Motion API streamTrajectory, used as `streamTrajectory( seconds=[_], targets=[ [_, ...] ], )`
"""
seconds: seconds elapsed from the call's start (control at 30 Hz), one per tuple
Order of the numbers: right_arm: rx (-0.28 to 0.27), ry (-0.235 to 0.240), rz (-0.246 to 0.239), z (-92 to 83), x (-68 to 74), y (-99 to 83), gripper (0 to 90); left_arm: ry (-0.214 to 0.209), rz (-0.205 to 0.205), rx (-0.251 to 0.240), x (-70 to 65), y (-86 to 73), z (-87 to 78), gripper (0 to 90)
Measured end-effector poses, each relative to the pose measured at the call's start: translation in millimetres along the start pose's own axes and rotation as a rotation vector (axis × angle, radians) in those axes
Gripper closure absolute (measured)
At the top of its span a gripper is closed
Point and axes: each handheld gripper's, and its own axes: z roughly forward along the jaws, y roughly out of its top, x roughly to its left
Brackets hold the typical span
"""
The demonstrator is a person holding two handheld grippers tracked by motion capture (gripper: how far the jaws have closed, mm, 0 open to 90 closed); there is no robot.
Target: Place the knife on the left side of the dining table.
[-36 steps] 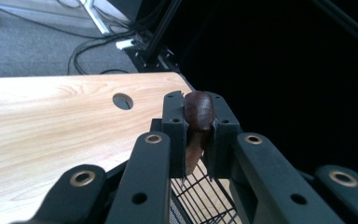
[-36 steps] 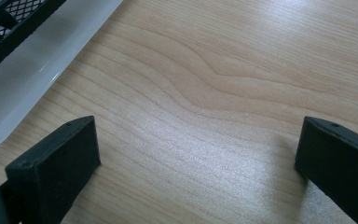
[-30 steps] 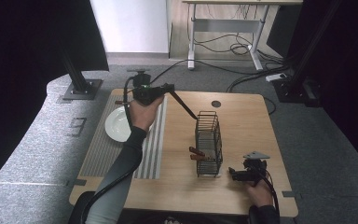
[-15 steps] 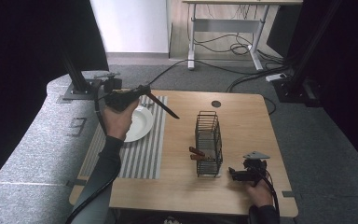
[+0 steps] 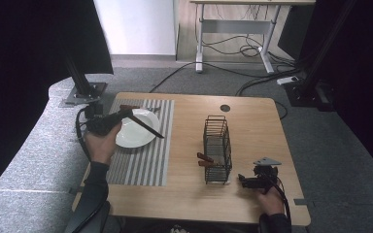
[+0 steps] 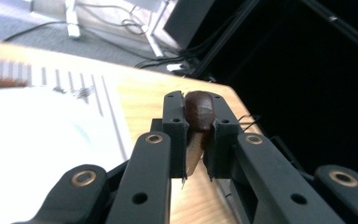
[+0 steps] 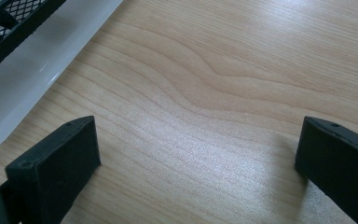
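High view: left gripper (image 5: 126, 115) is clamped on a long dark knife (image 5: 145, 125), held over the plate (image 5: 138, 137), blade end slanting past the plate's rim toward the rack (image 5: 217, 148). Risk, my read: the grip is near one end, so the long free end can swing and pivot between the jaws, clip the plate or drop onto it. Another brown-handled piece (image 5: 129, 107) lies on the plate's far rim; setting this one down blind could knock it. Two more handles (image 5: 204, 159) poke out of the rack, on its plate side. Right gripper (image 5: 245, 181) sits low on the table, beside the rack on the side away from the plate, holding nothing.

Left gripper view: jaws pinch the knife's rounded brown wooden handle end (image 6: 198, 109), a paler tapered part below it. Contact patch looks narrow and the handle is rounded, so twisting is likely. Plate is bright and blurred to the left.

Right gripper view: jaws spread wide over bare wood, empty. Rack's mesh (image 7: 9, 21) and its white tray (image 7: 42, 65) at top left; sliding that way would bump the tray.
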Motion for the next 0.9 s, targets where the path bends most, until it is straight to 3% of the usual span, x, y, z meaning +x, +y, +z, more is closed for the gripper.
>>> streamTrajectory(
  seconds=[0.17, 0.33, 0.67, 0.8, 0.9],
  targets=[
    [0.0, 0.0, 0.0, 0.0, 0.0, 0.0, 0.0, 0.033, -0.047, 0.015, 22.8, -21.9, -5.0, 80.0],
    [0.0, 0.0, -0.001, 0.0, 0.0, -0.1, 0.0, 0.04, -0.092, 0.03, 37.7, -43.0, -6.5, 80.0],
    [0.0, 0.0, -0.001, 0.0, 0.0, -0.1, 0.0, 0.039, -0.121, 0.051, 44.5, -66.4, 0.4, 80.0],
    [0.0, 0.0, -0.001, 0.0, 0.0, -0.2, 0.0, 0.059, -0.12, 0.058, 49.5, -74.4, 1.4, 80.0],
    [0.0, 0.0, -0.001, 0.0, 0.0, -0.2, 0.0, 0.052, -0.132, 0.045, 55.7, -79.1, -0.9, 79.9]
  ],
)
